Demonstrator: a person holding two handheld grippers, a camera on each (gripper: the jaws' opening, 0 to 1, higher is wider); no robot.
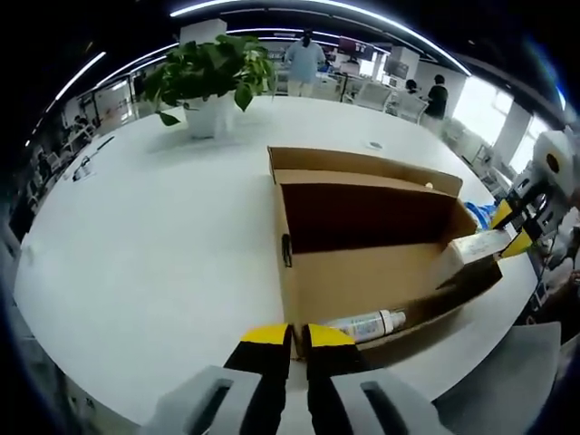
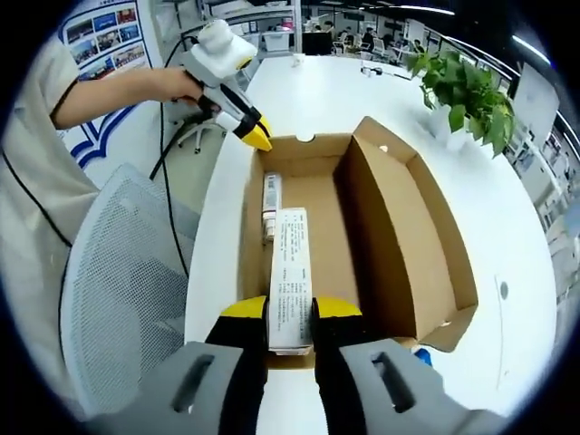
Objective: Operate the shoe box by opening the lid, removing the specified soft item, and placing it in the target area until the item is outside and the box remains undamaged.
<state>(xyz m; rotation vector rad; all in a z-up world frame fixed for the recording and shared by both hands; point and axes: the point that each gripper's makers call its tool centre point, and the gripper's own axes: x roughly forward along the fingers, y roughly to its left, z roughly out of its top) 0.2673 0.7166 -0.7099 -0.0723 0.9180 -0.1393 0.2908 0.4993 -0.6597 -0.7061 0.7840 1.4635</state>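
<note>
From my right gripper view, my right gripper [image 2: 290, 317] sits at the bottom centre, its yellow-tipped jaws clamped on the near end of a long white carton [image 2: 291, 276] covered in fine print too small for me to read. The carton reaches away from me over the open cardboard shoe box [image 2: 399, 227], whose lid stands up along the right side of the frame. Beyond the carton, on the box floor, lies a white tube [image 2: 271, 204] with label text I cannot make out. In the upper left, a hand holds my left gripper [image 2: 258, 136] with its yellow tip just at the far box rim. In my left gripper view, the left gripper [image 1: 299, 337] at bottom centre has its jaws drawn nearly together with nothing between them, right at the near wall of the box; the tube lies just beyond, right of centre. The right gripper grips the carton at the frame's right edge. A potted plant [image 1: 210, 77] stands on the white table [image 1: 163, 236] at upper left. A grey mesh chair [image 2: 118, 281] fills the lower left of the right view.
</note>
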